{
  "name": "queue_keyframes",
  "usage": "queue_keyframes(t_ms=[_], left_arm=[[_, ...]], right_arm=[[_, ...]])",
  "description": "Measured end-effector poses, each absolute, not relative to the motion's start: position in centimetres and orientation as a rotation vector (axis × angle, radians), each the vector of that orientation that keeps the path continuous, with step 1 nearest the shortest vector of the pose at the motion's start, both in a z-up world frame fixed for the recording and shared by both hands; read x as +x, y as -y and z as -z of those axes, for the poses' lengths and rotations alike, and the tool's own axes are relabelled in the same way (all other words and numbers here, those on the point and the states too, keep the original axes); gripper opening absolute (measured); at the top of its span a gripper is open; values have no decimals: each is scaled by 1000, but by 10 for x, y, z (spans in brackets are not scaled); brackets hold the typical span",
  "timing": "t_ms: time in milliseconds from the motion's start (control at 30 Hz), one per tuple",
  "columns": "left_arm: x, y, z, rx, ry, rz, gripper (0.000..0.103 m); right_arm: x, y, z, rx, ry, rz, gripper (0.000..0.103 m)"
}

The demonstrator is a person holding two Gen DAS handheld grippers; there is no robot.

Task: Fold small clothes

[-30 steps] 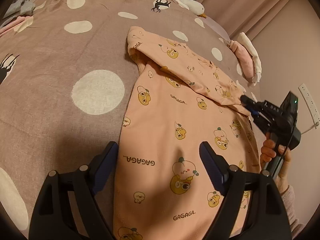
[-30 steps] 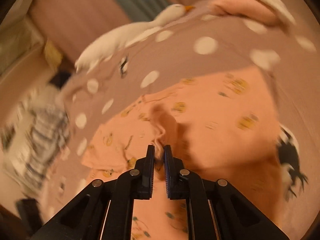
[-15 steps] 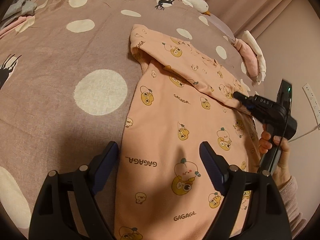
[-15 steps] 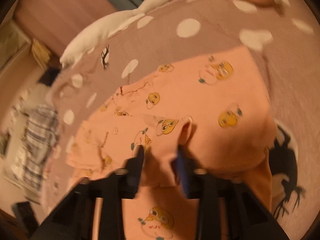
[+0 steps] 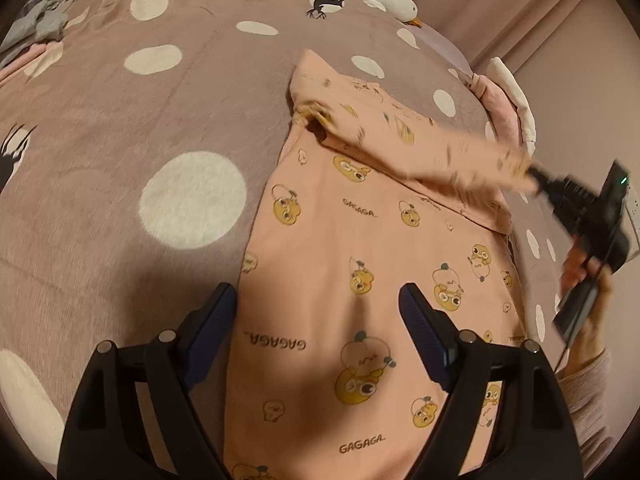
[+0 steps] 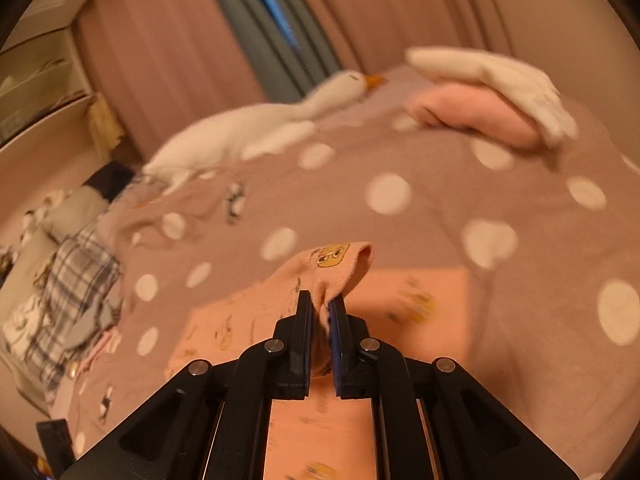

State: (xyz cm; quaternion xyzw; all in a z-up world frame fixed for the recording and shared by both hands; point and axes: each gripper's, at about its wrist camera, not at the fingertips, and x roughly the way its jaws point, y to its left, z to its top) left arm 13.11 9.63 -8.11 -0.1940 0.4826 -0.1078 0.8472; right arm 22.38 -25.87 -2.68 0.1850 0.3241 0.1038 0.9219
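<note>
A peach child's garment (image 5: 360, 264) printed with yellow ducks and "GAGAGA" lies on a mauve polka-dot bedspread (image 5: 120, 120). My left gripper (image 5: 316, 320) is open and hovers over the garment's near part, empty. My right gripper (image 6: 320, 312) is shut on the cuff of the garment's sleeve (image 6: 340, 264) and holds it lifted. In the left wrist view the right gripper (image 5: 536, 178) stretches that sleeve (image 5: 420, 148) out to the right across the garment's top.
A white goose plush (image 6: 256, 128) lies at the bed's far edge. Folded pink and white clothes (image 6: 488, 96) sit at the far right. Plaid and grey clothes (image 6: 72, 280) are piled at the left. Curtains (image 6: 280, 20) hang behind.
My right gripper was shut on the sleeve, opened over the garment half a second ago, and is now shut on the cuff, pulling the sleeve up and right. The left gripper stayed open.
</note>
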Motion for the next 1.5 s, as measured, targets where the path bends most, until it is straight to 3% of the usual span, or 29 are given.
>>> queue_keyframes(t_ms=[233,300,400,700,800,900,967,1067,1367,1500], left_arm=[[163,-92,62,-392,-1001,243,83],[176,-90,52,-398,-982,253,83],[198,-86,42,-414,-965,270,83],[263,-57,57,-510,-1014,403,82],[275,-51,68,-527,-1018,414,74],[283,-50,81,-501,-1040,368,65],[285,-55,91,-481,-1056,329,45],[284,-71,95,-503,-1051,315,30],[270,-91,90,-519,-1044,303,31],[248,-99,79,-458,-1030,286,50]], right_arm=[[235,271,80,374,-841,-145,12],[231,277,77,380,-813,-110,26],[226,283,69,364,-764,-46,38],[216,287,60,348,-663,-125,38],[219,276,62,335,-673,-223,37],[222,266,67,307,-696,-254,26],[226,263,74,269,-733,-241,26],[231,268,88,257,-785,-193,25],[223,292,90,193,-787,39,25],[200,301,76,205,-753,1,25]])
